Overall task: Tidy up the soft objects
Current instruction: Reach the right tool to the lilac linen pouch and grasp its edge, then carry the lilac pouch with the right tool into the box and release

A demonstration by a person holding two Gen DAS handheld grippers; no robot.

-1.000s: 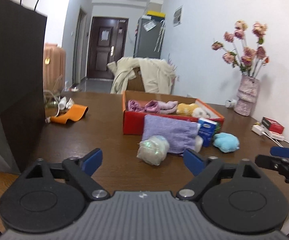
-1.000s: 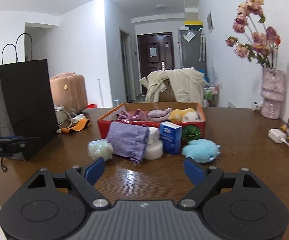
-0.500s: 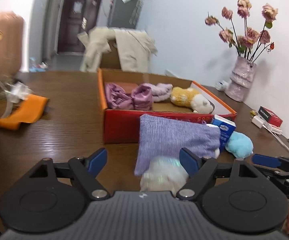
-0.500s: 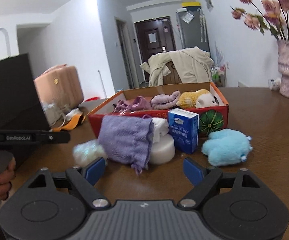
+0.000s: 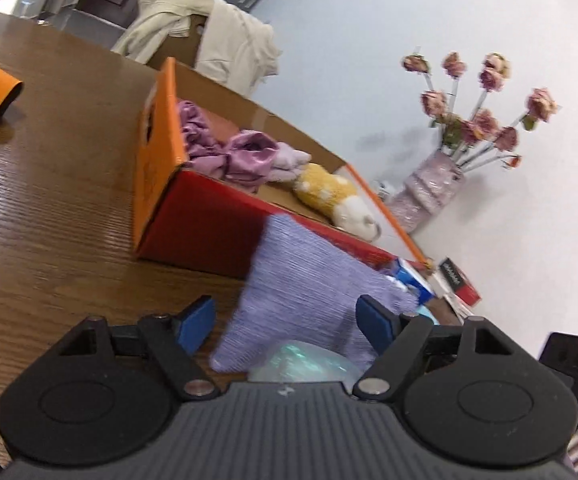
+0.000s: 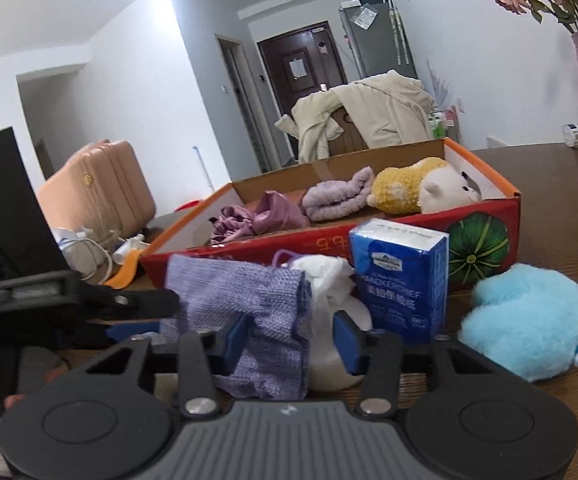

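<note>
Both tools moved in: left tool (image 5: 287, 322) open, right tool (image 6: 289, 338) half-closed around purple cloth (image 6: 249, 312)

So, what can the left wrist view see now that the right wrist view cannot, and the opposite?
Only the left wrist view shows the iridescent soft bundle between the open left gripper fingers, and the small red box near the vase.

Only the right wrist view shows the light blue plush, the pink suitcase, and the right gripper around the purple knitted cloth.

Both show the cloth, the red box with the yellow plush, and the blue tissue pack.
</note>
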